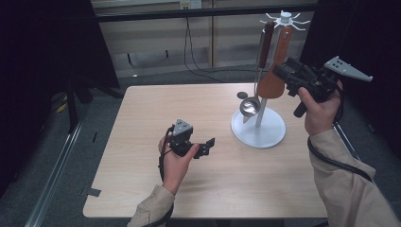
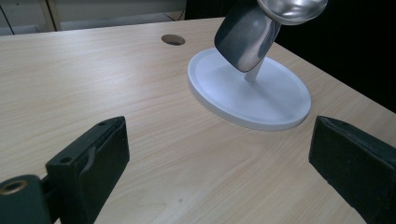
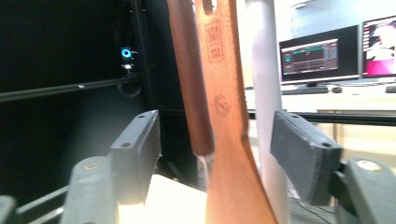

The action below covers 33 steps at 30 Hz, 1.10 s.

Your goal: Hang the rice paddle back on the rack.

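A white utensil stand point(image 1: 269, 137) with a round base and a pole stands on the right half of the wooden table. From its top hang a wooden spatula point(image 1: 274, 80) and a metal ladle point(image 1: 249, 106) with a dark brown handle. My right gripper point(image 1: 279, 72) is raised beside the spatula. In the right gripper view the spatula point(image 3: 229, 93) hangs between the open jaws of that gripper point(image 3: 217, 126), with a gap at each pad. My left gripper point(image 1: 208, 144) is low over the table's middle, open and empty, pointing at the stand's base point(image 2: 261, 98) and the ladle's bowl point(image 2: 245, 39).
A round cable hole point(image 1: 242, 95) lies in the table behind the stand. The stand's pole point(image 3: 266, 70) rises just behind the spatula. Dark curtains flank the table on both sides. Lit monitors point(image 3: 317, 56) stand far off on a desk.
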Tool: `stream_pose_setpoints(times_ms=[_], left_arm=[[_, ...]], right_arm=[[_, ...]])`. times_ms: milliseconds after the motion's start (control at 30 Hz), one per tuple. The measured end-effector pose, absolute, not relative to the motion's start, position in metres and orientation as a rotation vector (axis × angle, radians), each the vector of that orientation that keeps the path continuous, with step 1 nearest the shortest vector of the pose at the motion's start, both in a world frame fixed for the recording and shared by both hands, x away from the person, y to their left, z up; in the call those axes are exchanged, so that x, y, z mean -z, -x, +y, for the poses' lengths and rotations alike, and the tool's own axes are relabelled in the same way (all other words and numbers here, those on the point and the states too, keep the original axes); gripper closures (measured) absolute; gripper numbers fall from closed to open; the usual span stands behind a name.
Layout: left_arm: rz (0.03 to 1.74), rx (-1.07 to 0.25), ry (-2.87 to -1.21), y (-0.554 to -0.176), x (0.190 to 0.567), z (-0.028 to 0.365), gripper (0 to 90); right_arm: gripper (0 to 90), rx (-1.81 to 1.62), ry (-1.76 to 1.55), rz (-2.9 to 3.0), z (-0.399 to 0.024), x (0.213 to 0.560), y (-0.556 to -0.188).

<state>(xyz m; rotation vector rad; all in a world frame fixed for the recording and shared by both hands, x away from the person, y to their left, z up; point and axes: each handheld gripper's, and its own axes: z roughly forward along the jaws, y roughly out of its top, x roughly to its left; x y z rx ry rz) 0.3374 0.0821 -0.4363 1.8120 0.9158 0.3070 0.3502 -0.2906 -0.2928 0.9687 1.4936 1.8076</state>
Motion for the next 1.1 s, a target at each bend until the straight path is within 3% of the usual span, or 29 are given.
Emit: stream_pose_setpoints(times_ms=[1100], left_arm=[[0.912,-0.313,-1.832,-0.336,0.438,0.081,5.0]], right_arm=[[12.9,-1.662,-0.871,1.604,-0.274,0.336,-0.305]])
